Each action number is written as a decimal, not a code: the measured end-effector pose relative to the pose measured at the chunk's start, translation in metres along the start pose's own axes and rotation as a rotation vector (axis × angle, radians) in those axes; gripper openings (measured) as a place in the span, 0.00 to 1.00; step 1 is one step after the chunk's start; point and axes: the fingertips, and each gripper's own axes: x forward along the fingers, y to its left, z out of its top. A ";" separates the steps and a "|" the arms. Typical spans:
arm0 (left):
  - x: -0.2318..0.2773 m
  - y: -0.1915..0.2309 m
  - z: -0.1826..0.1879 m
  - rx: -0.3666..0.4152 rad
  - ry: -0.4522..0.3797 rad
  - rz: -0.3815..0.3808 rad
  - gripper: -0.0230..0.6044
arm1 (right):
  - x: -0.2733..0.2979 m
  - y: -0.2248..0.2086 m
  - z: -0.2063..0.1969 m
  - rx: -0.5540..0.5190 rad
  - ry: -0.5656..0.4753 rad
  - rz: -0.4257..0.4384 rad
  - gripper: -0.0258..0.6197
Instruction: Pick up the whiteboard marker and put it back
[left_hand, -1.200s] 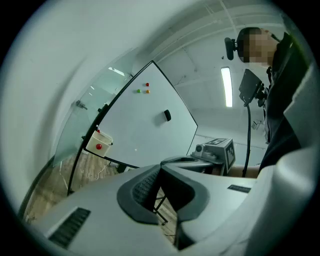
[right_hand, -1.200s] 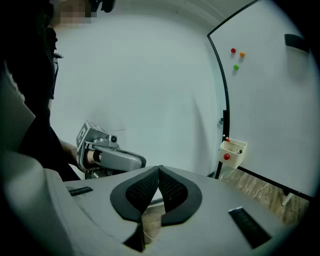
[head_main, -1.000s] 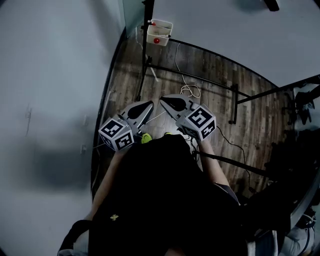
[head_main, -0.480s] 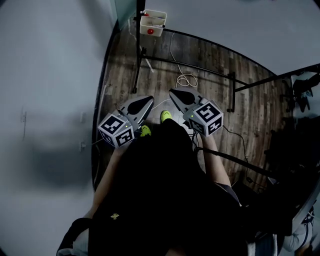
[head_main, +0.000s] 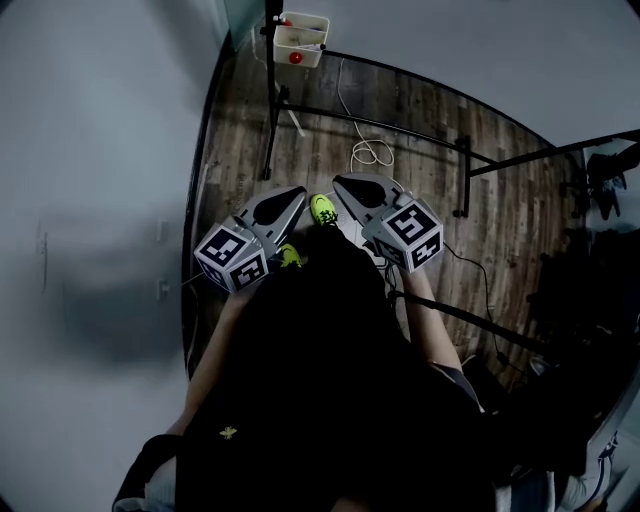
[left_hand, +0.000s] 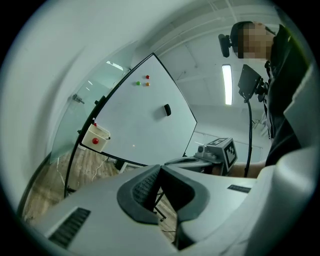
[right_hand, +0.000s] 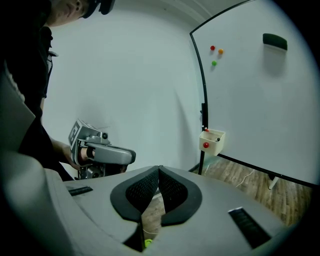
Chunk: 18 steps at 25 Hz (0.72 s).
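Observation:
A white holder box (head_main: 301, 42) with a round red piece on its front hangs on the whiteboard's frame at the top of the head view. No marker can be made out for certain; small red and dark tips stick out of the box (right_hand: 212, 141). My left gripper (head_main: 297, 193) and right gripper (head_main: 341, 181) are side by side over the wooden floor, well short of the box. Both are shut with nothing between their pads. The left gripper view has its jaws (left_hand: 160, 168) facing the whiteboard (left_hand: 145, 125). The right gripper's jaws (right_hand: 159, 171) are aimed to the left of the box.
The whiteboard (right_hand: 260, 100) carries a black eraser (right_hand: 275, 41) and three small coloured magnets (right_hand: 216, 54). Its black stand legs (head_main: 400, 125) cross the floor, with a coiled white cable (head_main: 372, 152) beside them. A grey wall (head_main: 90, 200) rises on the left. A green shoe (head_main: 322, 210) shows between the grippers.
The box has slid up the head view and the grippers now lie closer to the whiteboard stand. The right gripper edged forward. Both grippers stayed shut.

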 end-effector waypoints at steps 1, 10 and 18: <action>0.001 0.002 0.002 0.002 -0.002 0.008 0.07 | 0.003 -0.003 0.000 -0.001 0.001 0.003 0.04; 0.013 0.021 0.018 0.000 -0.012 0.067 0.07 | 0.023 -0.026 0.014 -0.011 -0.017 0.050 0.04; 0.046 0.042 0.026 -0.010 -0.001 0.108 0.07 | 0.038 -0.067 0.018 0.000 -0.009 0.087 0.04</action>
